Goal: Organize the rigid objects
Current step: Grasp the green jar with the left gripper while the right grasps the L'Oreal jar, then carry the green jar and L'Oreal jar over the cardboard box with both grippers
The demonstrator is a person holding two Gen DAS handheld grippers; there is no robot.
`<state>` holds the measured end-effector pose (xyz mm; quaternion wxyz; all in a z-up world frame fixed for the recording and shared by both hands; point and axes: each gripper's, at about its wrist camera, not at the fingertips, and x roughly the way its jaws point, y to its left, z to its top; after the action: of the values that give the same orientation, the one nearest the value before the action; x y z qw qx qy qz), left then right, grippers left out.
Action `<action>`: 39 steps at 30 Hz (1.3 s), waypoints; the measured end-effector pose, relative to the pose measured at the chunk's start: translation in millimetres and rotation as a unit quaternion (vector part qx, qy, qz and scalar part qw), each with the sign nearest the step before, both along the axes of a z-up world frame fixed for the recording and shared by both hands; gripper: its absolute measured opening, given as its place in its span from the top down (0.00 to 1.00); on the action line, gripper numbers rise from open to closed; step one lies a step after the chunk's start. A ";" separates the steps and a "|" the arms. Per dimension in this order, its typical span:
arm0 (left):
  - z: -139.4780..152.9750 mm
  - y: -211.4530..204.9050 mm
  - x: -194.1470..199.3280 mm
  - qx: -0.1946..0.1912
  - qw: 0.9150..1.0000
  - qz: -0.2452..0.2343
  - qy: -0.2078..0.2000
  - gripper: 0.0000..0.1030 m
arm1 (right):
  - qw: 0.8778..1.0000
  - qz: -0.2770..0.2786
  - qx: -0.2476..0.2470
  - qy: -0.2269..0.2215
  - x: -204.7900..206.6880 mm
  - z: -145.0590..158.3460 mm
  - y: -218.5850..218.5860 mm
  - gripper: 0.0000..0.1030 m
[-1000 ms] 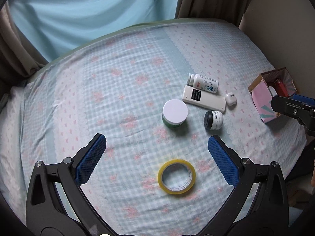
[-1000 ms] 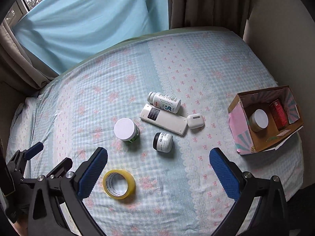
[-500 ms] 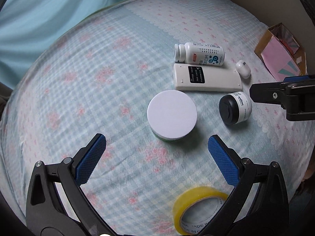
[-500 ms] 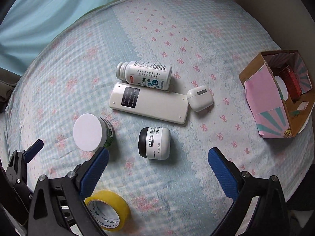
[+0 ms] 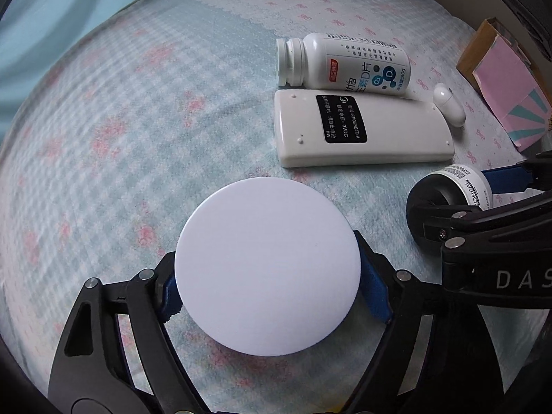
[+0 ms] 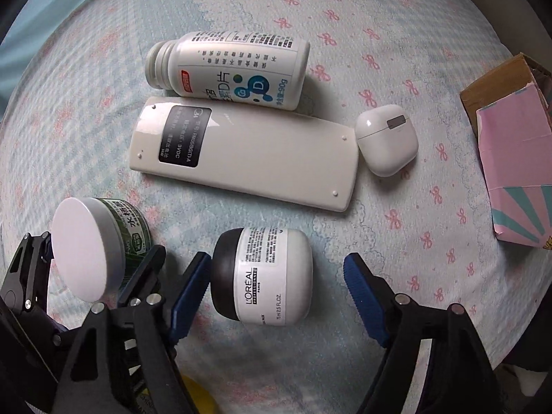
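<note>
A green jar with a white lid (image 5: 267, 265) stands on the bed between the fingers of my left gripper (image 5: 272, 296). Its jaws are closing, and the blue pads (image 5: 374, 289) lie against the jar's sides, partly hidden under the lid. The right wrist view shows the same left gripper (image 6: 96, 252) hugging the jar (image 6: 86, 248). A white L'Oreal jar with a black lid (image 6: 265, 276) lies on its side between the fingers of my right gripper (image 6: 276, 289). Those jaws are closing too: the left pad (image 6: 191, 293) is at the black lid, and the right pad stands clear of the jar.
Beyond the jars lie a white remote (image 6: 241, 158), a white tablet bottle (image 6: 234, 69) and a white earbud case (image 6: 386, 145). A pink cardboard box (image 6: 510, 158) stands at the right edge of the bed. A yellow tape roll (image 6: 196, 396) peeks out beneath my right gripper.
Both grippers have dropped toward the bed and their jaws have narrowed, the left around the white-lidded jar, the right around the L'Oreal jar. The tape roll has slipped out of the left view.
</note>
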<state>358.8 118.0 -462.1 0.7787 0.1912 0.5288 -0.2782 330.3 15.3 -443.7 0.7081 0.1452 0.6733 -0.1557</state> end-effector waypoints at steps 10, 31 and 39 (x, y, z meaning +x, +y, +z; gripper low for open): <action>-0.4 -1.6 -0.6 0.002 1.000 0.008 -0.023 0.34 | 0.999 -0.002 0.033 0.016 1.1 -14.2 5.7 0.53; 32.8 29.5 -1.6 -0.004 0.998 0.063 0.001 0.34 | 0.998 0.005 0.056 -0.014 -9.0 13.0 -11.4 0.55; 105.6 62.2 -18.0 -0.020 0.992 0.123 -0.016 0.34 | 0.995 0.042 0.073 -0.055 -21.6 77.4 -6.2 0.55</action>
<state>340.8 180.2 -356.5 0.8192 0.1139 0.5299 -0.1877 308.7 9.1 -366.3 0.7374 0.1768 0.6484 -0.0678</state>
